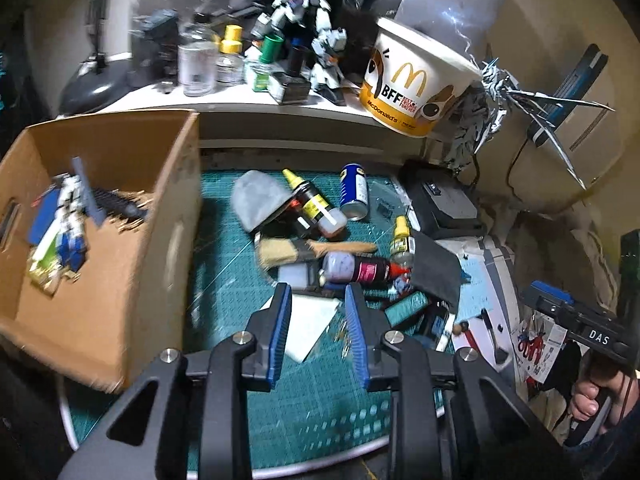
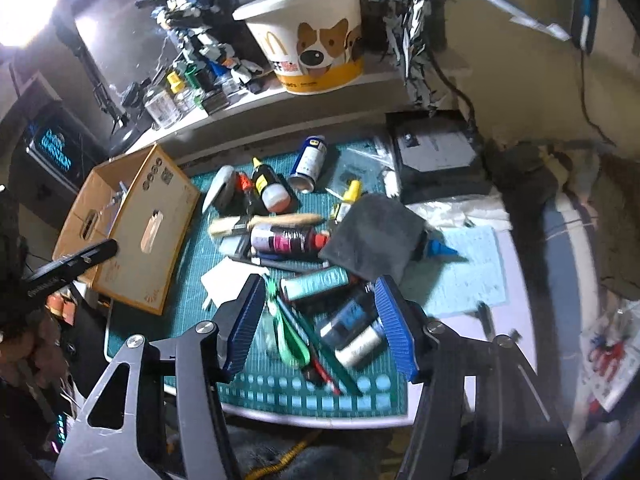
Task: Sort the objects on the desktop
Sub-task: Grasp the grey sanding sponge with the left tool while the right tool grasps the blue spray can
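The left gripper (image 1: pixel 316 312) is held narrowly parted, empty, over a white paper sheet (image 1: pixel 310 320) on the green cutting mat (image 1: pixel 320 412); the right gripper (image 2: pixel 320 320), half spread, straddles small bottles (image 2: pixel 352 328); the brown cardboard box (image 1: pixel 120 240) borders the mat's left edge

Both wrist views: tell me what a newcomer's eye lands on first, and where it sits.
The big white-and-yellow paper bucket with a cartoon dog stands on the raised white shelf at the back. Below it, a heap of bottles, a wooden-handled brush and a dark grey cloth square covers the green cutting mat. The open brown cardboard box stands on the mat's left, a small robot figure inside.
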`<state>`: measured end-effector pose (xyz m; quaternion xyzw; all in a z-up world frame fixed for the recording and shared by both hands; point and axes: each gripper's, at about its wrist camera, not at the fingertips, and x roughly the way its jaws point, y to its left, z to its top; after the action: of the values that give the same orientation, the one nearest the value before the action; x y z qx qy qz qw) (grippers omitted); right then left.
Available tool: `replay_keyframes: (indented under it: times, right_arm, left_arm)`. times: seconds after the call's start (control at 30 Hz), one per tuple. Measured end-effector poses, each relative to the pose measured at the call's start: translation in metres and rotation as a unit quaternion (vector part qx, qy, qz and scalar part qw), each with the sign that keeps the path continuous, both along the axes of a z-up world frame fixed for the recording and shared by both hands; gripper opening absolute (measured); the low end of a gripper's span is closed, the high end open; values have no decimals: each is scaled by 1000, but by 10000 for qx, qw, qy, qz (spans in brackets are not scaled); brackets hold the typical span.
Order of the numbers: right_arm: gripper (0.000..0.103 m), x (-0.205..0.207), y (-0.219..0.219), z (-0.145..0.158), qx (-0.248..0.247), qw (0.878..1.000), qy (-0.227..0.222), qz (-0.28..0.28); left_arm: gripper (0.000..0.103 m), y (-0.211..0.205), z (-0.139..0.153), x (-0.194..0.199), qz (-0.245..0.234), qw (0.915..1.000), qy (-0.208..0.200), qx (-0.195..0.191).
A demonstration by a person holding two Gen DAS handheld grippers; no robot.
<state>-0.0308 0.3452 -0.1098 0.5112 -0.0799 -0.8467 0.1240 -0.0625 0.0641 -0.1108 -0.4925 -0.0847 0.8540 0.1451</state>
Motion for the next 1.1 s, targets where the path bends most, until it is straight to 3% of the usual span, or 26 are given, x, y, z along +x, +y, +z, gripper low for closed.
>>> replay_keyframes:
  times: [0.07,0.17,0.27,0.37,0.7,0.87,1.1]
  right_arm:
    - [55,-22,4,-14,-179,9998,-119,48]
    - [56,-53,5,-35,-331,9992,-184,123]
    - [58,-88,2,-61,-524,9981,-295,103]
    - [60,-122,-4,-86,-721,9964,-432,59]
    - [63,-209,-36,-144,-1194,9911,-553,-199]
    - [63,-233,-45,-166,-1498,9860,-520,-517]
    - [64,-245,-62,-187,-1336,9873,-506,-700]
  left_arm:
    - [30,9,-12,-19,114,9999,-94,-37]
    - [57,18,-25,-43,408,9987,-80,-298]
    - [70,23,-41,-73,701,9957,62,-600]
    - [70,28,-58,-97,800,9932,72,-849]
    - [75,17,-106,-137,1428,9858,-270,-835]
    - [75,14,-121,-150,1559,9839,-278,-834]
    - [74,3,-139,-158,1825,9804,-515,-530]
